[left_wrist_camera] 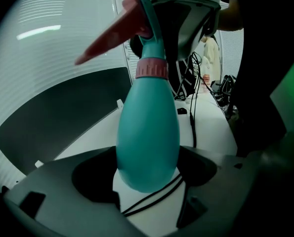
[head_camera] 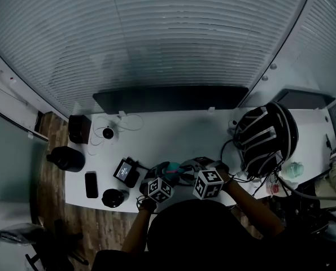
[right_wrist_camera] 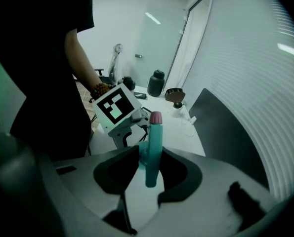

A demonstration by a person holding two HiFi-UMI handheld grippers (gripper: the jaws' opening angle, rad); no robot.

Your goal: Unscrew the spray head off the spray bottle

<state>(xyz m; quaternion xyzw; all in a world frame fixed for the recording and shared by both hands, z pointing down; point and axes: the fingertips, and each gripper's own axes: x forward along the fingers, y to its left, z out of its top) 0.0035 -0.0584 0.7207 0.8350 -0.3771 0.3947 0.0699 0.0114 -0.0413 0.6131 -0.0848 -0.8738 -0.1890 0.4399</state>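
A teal spray bottle [left_wrist_camera: 147,132] with a pink collar [left_wrist_camera: 151,68] is held off the white table [head_camera: 173,134], near its front edge. My left gripper [left_wrist_camera: 149,179] is shut on the bottle's rounded body, base toward the camera. The teal spray head [right_wrist_camera: 154,147], with its pink nozzle tip [right_wrist_camera: 155,117] and pink trigger [left_wrist_camera: 112,36], stands between the pads of my right gripper [right_wrist_camera: 150,171]. Those jaws are open round the head and do not press on it. In the head view both grippers meet over the bottle [head_camera: 174,169].
A black-and-white striped helmet [head_camera: 266,137] lies at the table's right, cables [head_camera: 230,151] beside it. A dark panel [head_camera: 168,97] runs along the back. At the left sit a black jug [head_camera: 66,158], a phone [head_camera: 91,184], a small black device [head_camera: 126,171] and a round black object [head_camera: 114,197].
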